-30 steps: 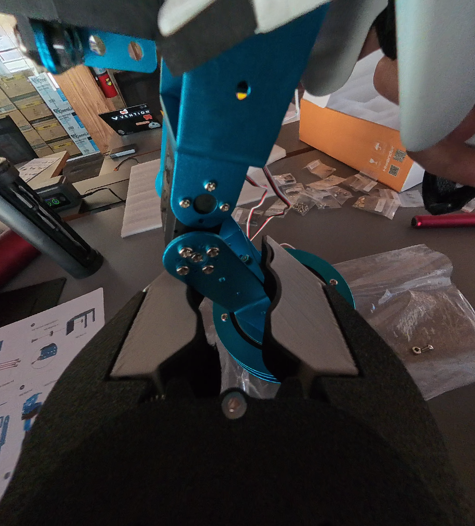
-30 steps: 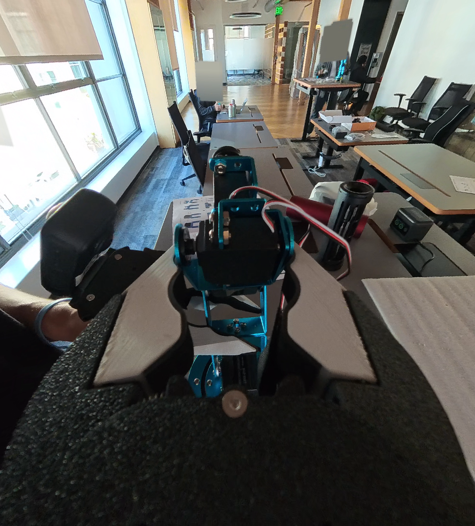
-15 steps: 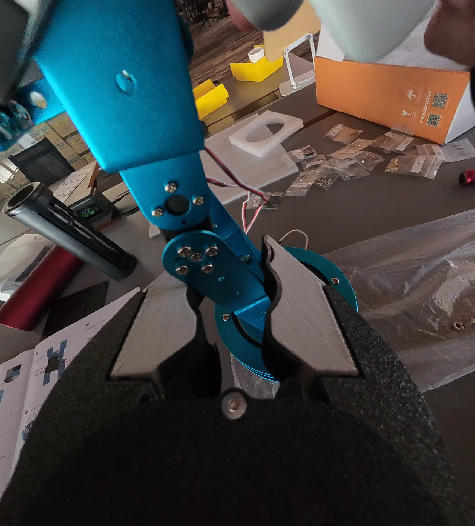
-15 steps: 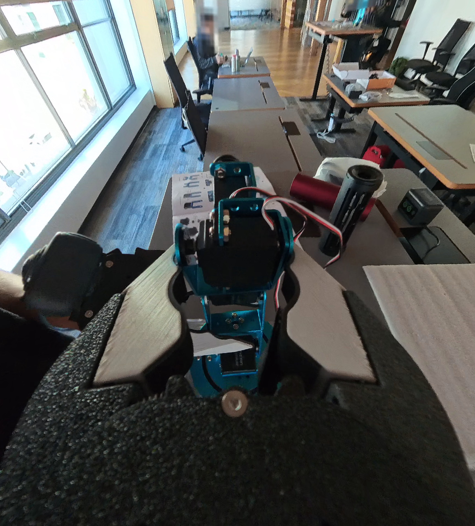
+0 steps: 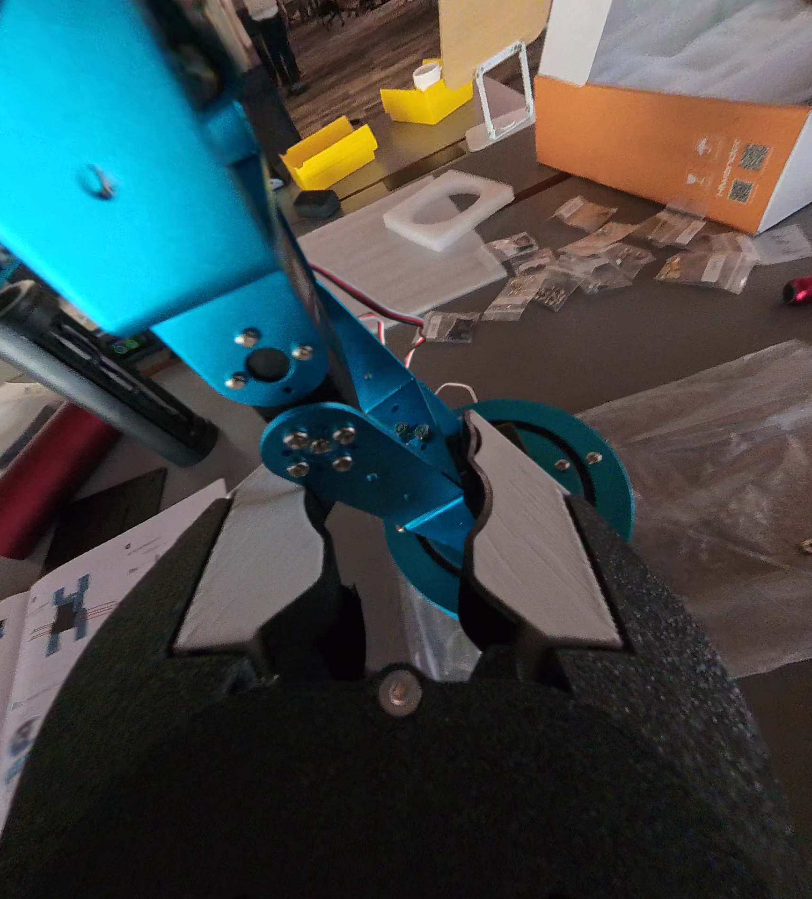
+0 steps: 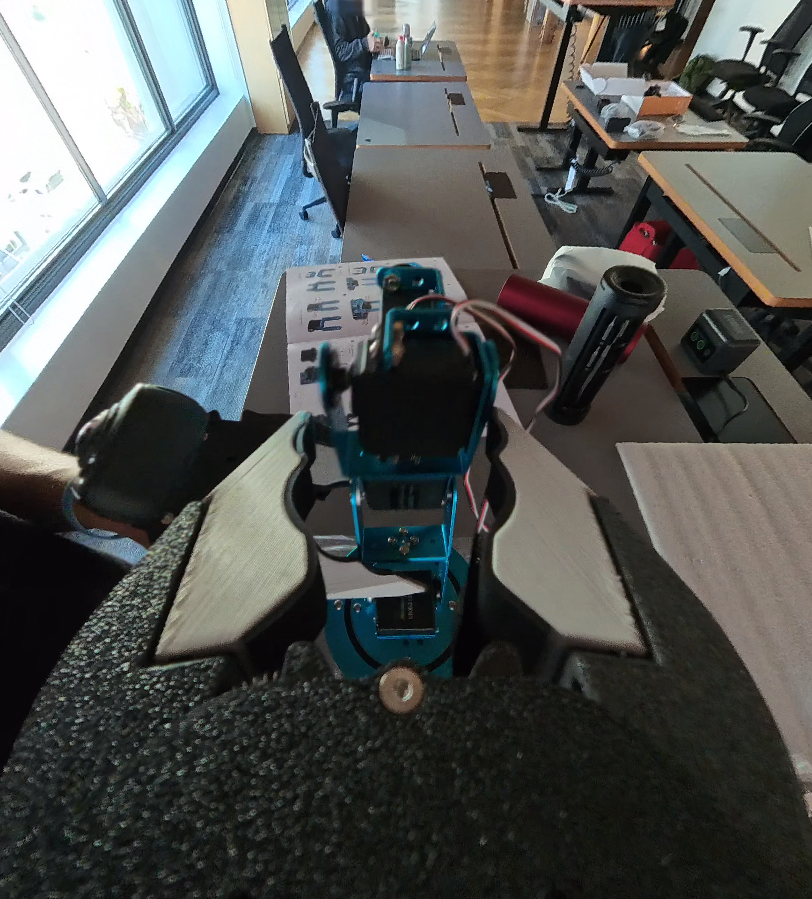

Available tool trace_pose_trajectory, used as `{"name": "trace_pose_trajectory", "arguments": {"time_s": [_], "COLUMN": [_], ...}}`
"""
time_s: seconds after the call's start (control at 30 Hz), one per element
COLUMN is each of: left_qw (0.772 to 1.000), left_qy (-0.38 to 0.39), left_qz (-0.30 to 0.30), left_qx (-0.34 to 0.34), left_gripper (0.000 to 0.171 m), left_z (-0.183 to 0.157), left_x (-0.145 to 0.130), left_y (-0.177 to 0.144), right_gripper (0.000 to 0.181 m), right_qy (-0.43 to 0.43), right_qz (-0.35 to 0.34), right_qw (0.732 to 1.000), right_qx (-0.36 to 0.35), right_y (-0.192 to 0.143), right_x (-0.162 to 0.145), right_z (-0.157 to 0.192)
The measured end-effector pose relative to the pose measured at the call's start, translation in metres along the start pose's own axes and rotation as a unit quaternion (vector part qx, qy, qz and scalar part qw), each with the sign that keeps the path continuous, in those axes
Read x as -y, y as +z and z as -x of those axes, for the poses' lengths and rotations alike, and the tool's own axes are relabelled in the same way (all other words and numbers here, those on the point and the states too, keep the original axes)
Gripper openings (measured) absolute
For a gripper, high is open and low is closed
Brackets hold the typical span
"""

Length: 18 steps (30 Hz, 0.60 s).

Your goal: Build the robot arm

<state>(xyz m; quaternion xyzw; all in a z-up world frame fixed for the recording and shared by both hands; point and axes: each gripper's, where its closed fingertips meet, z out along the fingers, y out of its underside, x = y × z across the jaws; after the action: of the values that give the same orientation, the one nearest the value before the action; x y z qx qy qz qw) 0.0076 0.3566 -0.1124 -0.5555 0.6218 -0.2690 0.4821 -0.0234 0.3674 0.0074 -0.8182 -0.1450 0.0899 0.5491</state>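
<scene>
A small blue metal robot arm (image 5: 102, 160) stands on its round teal base (image 5: 603, 481) on the grey table. My left gripper (image 5: 384, 457) is shut on the arm's lower bracket (image 5: 394, 491), just above the base. The upper link leans up and to the left. In the right wrist view my right gripper (image 6: 401, 433) is shut on the arm's upper bracket with its black servo (image 6: 408, 399), which looks blurred and tilted. Red, white and black wires (image 6: 506, 331) loop off it. The base (image 6: 345, 632) lies below. The left gripper's black body (image 6: 151, 447) and a forearm show at the left.
A black ribbed tube (image 5: 92, 369) and a red cylinder (image 5: 19, 491) stand left of the arm. An instruction sheet (image 5: 29, 647) lies front left and a clear plastic bag (image 5: 734, 486) right. Small parts bags (image 5: 588, 262), an orange box (image 5: 661, 146) and white foam (image 6: 734, 559) lie beyond. The gap from one gripper's tips to the other's is roughly 12 cm.
Both grippers keep their hold. The arm's upper link has swung further left in the left view. The right view now looks down more steeply and the servo bracket has tilted.
</scene>
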Motion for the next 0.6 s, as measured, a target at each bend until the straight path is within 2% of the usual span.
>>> {"name": "trace_pose_trajectory", "arguments": {"time_s": [0.13, 0.23, 0.33, 0.4, 0.47, 0.53, 0.6], "left_qw": [0.999, 0.999, 0.996, 0.987, 0.972, 0.961, 0.953], "left_qy": [0.025, 0.019, -0.013, -0.069, -0.120, -0.138, -0.142], "left_qz": [-0.021, -0.034, -0.034, -0.041, -0.067, -0.101, -0.120], "left_qx": [-0.012, -0.035, -0.078, -0.141, -0.192, -0.216, -0.238], "left_gripper": [0.050, 0.049, 0.062, 0.074, 0.079, 0.083, 0.103], "left_z": [0.001, 0.000, -0.004, -0.007, 0.005, 0.027, 0.040], "left_x": [0.000, 0.003, 0.002, 0.000, 0.000, 0.002, 0.010], "left_y": [-0.003, -0.005, -0.015, -0.031, -0.050, -0.058, -0.057], "right_gripper": [0.069, 0.066, 0.068, 0.076, 0.078, 0.087, 0.089], "right_qy": [0.036, 0.092, 0.130, 0.145, 0.144, 0.121, 0.099], "right_qz": [-0.039, -0.059, -0.046, -0.027, -0.016, -0.009, -0.002], "right_qw": [0.998, 0.993, 0.987, 0.984, 0.985, 0.990, 0.992], "right_qx": [-0.016, -0.034, -0.084, -0.102, -0.091, -0.072, -0.076], "right_y": [-0.019, -0.037, -0.055, -0.061, -0.051, -0.030, -0.008], "right_x": [-0.006, -0.025, -0.070, -0.107, -0.132, -0.146, -0.150], "right_z": [-0.001, -0.007, -0.014, -0.010, 0.000, 0.007, 0.002]}}
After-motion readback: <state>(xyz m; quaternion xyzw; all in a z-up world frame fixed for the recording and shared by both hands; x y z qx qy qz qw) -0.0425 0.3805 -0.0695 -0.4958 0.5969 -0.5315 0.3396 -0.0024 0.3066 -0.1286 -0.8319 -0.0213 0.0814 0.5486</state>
